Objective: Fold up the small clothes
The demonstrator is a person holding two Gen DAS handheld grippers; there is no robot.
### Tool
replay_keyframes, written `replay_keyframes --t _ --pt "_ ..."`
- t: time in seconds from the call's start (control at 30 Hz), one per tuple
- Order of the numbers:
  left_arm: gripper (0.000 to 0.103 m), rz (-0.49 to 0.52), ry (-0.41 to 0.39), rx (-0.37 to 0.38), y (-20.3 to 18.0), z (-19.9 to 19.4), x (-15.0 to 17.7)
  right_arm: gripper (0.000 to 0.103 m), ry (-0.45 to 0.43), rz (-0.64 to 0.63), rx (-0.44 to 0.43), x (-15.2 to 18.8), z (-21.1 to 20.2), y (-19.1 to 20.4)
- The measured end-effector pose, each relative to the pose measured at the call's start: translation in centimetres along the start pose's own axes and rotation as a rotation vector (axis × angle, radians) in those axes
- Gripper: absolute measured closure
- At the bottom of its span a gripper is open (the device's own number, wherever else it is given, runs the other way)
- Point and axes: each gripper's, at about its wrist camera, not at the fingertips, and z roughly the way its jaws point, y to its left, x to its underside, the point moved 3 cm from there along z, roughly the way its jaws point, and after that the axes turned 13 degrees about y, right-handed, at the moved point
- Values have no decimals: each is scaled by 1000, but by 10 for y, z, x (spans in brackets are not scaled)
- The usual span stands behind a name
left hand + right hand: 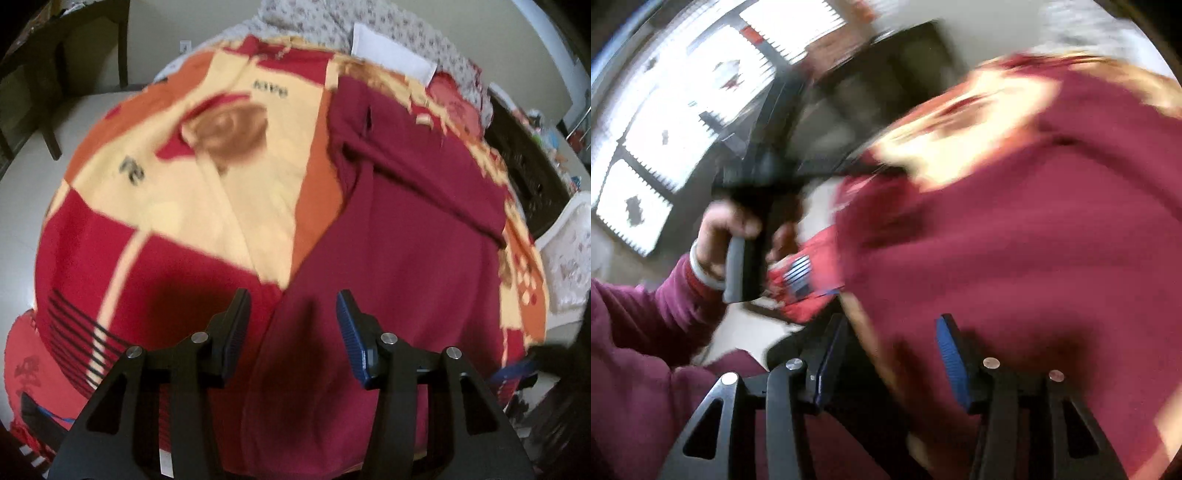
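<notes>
Item: dark maroon knit garment point(406, 240), soft, light and limp by my judgement, spread on the right of the red, orange and cream patterned blanket point(177, 206), one part folded across its far end. Best taken at the near hem edge, where my left gripper point(293, 314) hovers with fingers spread and empty. My right gripper point(892, 350), also spread and empty, hangs over the near right of the cloth.

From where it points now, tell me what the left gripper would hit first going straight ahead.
Most likely the maroon garment lying on the patterned blanket. The left gripper is open, with that cloth straight ahead between its fingers; how near is unclear.
</notes>
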Motion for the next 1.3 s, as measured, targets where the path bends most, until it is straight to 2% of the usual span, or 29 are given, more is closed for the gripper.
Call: replay_keyframes --t 0.13,0.17,0.23,0.33,0.5,0.63,0.67,0.7,0.73,0.83,0.93,1.03,1.1,1.17,1.3 --pt "56 -4 55 -20 3 20 14 54 12 217 149 68 -40 -51" --pt "56 -9 65 -23 4 24 16 54 13 258 147 78 -41 -58" --pt "56 -10 66 -28 3 26 20 54 9 334 84 98 -35 -66" --pt "56 -1 62 -44 0 23 22 54 5 404 17 113 -13 -67" --pt "56 -22 44 -48 5 13 22 54 -53 413 -142 107 7 -47" --pt "56 -44 43 -50 10 15 23 54 -34 411 -153 95 37 -50" --pt "56 -49 46 -47 11 17 24 65 -44 417 -156 94 40 -52" --pt "56 -49 47 -48 10 18 25 89 -47 424 -157 94 46 -56" --pt "56 -46 46 -50 9 18 26 96 -44 426 -137 93 48 -58" --pt "56 -31 55 -45 5 17 28 97 -78 391 -99 101 27 -49" --pt "56 -35 58 -22 2 14 31 97 -77 349 -6 113 -4 -44" --pt "56 -28 56 5 -3 10 33 97 -75 372 39 125 -27 -57" --pt "56 -14 49 24 -7 7 34 97 -70 406 45 130 -27 -70" --pt "56 2 50 32 -10 7 35 97 -43 429 15 130 -16 -78" --pt "56 12 74 -11 -10 13 40 97 -31 417 -21 123 -4 -78"
